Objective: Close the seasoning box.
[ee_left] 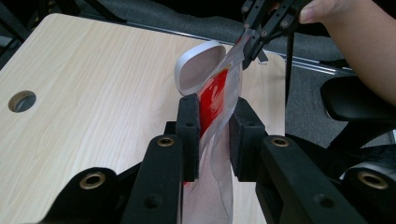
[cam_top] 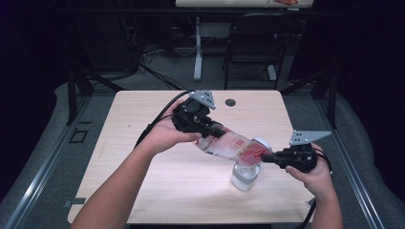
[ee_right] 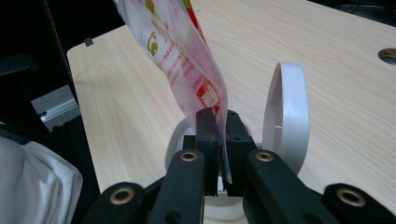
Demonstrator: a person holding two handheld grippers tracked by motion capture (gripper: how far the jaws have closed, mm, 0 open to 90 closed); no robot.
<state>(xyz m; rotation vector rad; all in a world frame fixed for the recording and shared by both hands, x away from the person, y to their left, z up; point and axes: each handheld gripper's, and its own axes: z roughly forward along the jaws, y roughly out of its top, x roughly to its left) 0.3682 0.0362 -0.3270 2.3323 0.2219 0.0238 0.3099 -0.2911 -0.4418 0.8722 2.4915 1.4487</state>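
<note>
A clear plastic bag (cam_top: 229, 145) with red print hangs stretched between my two grippers above the table. My left gripper (cam_top: 217, 133) is shut on its upper end; in the left gripper view the pads press the bag (ee_left: 215, 98) from both sides. Lower down, my right gripper (cam_top: 262, 156) is shut on the bag's other end, pinching its edge (ee_right: 187, 60) between the pads (ee_right: 208, 126). Right under that end stands a white round container (cam_top: 244, 176) with its hinged lid (ee_right: 285, 112) flipped up.
The light wooden table (cam_top: 143, 119) has a cable hole (cam_top: 230, 102) near its far edge. Beyond it, on the grey floor, stand a dark chair (cam_top: 253, 43) and another table's leg (cam_top: 197, 47).
</note>
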